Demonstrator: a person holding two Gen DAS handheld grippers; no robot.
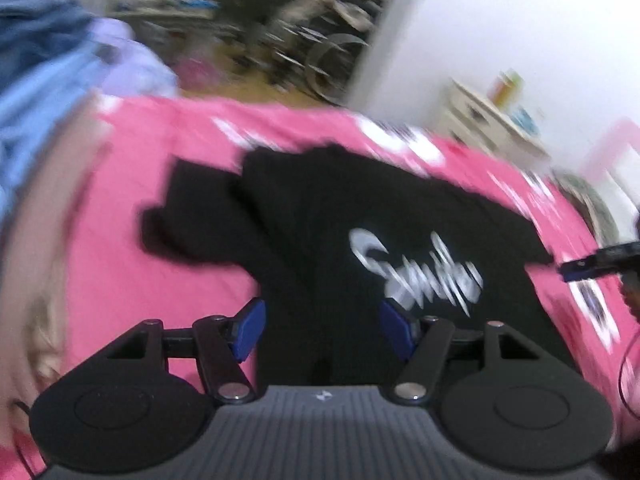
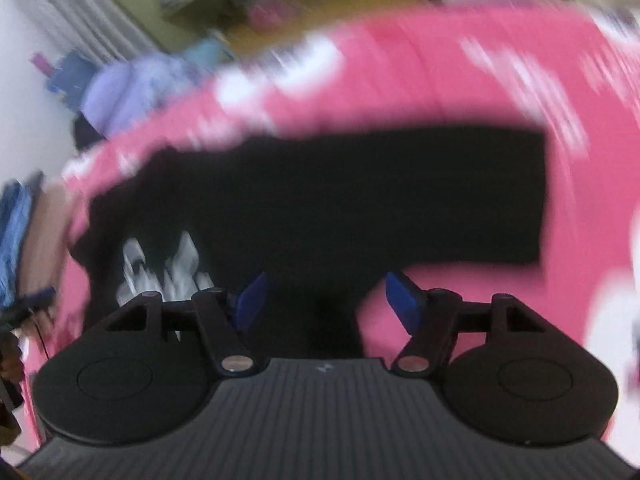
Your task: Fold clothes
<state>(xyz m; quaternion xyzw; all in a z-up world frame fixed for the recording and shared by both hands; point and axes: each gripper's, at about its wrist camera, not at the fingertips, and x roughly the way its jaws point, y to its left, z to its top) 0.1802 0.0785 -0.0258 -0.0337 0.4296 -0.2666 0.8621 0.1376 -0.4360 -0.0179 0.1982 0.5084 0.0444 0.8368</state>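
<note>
Black cotton T-shirt [image 1: 320,216] lies spread on the pink bed cover [image 1: 120,264]; from my left wrist view, my left tool [image 1: 322,330] hangs released over its near edge. Right wrist view: right tool [image 2: 324,304] spread wide, empty. Soft, light, floppy; I'd pinch hem or shoulder seams.

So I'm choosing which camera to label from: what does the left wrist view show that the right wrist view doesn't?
Only the left wrist view shows the shirt's silver script print whole, a sleeve spread to the left, and a pale shelf unit by the wall. Only the right wrist view shows a long straight-edged black panel stretching right. Both show the black T-shirt on the pink sheet, a blue clothes pile, and an open gripper: left, right. Both are blurred.
</note>
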